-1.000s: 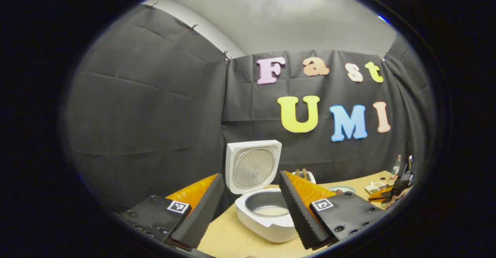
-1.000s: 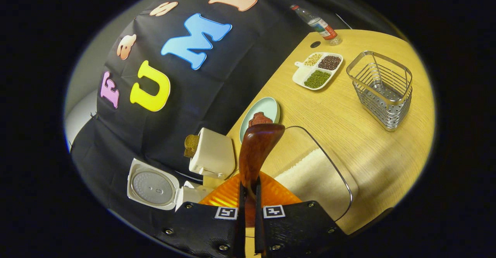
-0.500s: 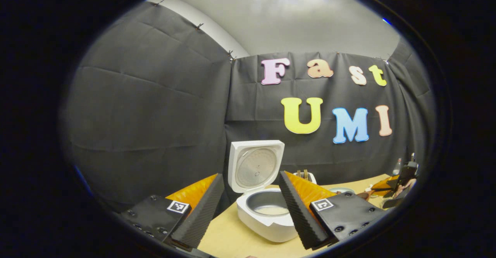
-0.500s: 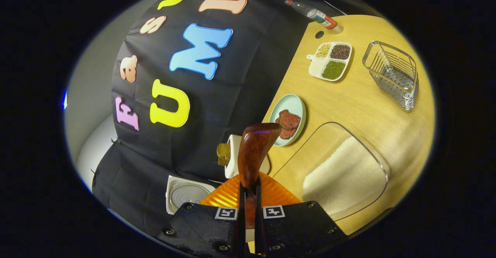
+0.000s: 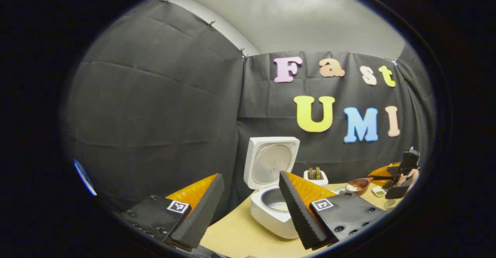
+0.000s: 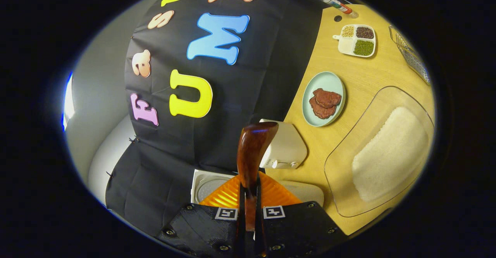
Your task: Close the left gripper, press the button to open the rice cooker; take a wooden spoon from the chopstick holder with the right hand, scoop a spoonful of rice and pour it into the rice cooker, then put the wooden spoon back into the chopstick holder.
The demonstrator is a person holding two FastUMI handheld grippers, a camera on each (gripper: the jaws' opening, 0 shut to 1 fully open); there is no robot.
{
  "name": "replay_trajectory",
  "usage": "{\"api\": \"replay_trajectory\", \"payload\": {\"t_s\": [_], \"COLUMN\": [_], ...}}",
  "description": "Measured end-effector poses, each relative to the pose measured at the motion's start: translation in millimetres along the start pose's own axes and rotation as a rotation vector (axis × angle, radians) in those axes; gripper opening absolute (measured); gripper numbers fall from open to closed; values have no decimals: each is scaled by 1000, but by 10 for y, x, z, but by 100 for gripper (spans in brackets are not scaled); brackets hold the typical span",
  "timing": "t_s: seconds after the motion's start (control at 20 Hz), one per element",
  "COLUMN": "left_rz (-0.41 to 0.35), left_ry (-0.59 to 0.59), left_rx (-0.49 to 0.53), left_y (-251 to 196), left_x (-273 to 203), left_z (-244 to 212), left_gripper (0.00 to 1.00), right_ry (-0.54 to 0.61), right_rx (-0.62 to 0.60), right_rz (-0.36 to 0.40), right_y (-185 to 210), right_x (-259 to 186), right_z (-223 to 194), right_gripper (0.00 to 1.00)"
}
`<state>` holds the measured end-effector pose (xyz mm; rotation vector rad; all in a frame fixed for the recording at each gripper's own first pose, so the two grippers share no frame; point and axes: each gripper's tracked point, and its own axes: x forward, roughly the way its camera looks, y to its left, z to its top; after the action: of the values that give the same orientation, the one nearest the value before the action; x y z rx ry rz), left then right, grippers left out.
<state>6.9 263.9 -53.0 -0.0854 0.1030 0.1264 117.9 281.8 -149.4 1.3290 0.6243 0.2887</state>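
step: carry rice to rice cooker, lid up | right gripper clamped on wooden spoon; cooker below-left of its tips | left gripper spread apart, idle | advice: keep bowl level, tip over pot only

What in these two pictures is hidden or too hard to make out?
- Rice cooker pot, left gripper view: the left gripper's finger covers part of the bowl.
- Wooden spoon, right gripper view: seen from behind, so its load is hidden.
- Chopstick holder, right gripper view: cut off at the edge.
- Right gripper, left gripper view: small and far, details unclear.
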Motion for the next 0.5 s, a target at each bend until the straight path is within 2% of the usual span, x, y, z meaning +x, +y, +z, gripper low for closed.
{"api": "replay_trajectory", "payload": {"t_s": [0.3, 0.35, 0.4, 0.5], "left_rz": [71, 83, 95, 122], "left_ry": [13, 17, 19, 20], "left_rx": [-3, -3, -1, 2], "left_y": [408, 468, 530, 654], "left_x": [-129, -150, -167, -212], "left_z": [-78, -85, -100, -108], "left_gripper": [98, 95, 98, 96], "right_ry": [53, 59, 66, 83], "right_rx": [-62, -70, -80, -102], "right_rz": [16, 17, 18, 16], "right_y": [202, 232, 256, 295], "right_x": [353, 406, 470, 593], "right_z": [-344, -392, -438, -528], "right_gripper": [10, 9, 10, 10]}}
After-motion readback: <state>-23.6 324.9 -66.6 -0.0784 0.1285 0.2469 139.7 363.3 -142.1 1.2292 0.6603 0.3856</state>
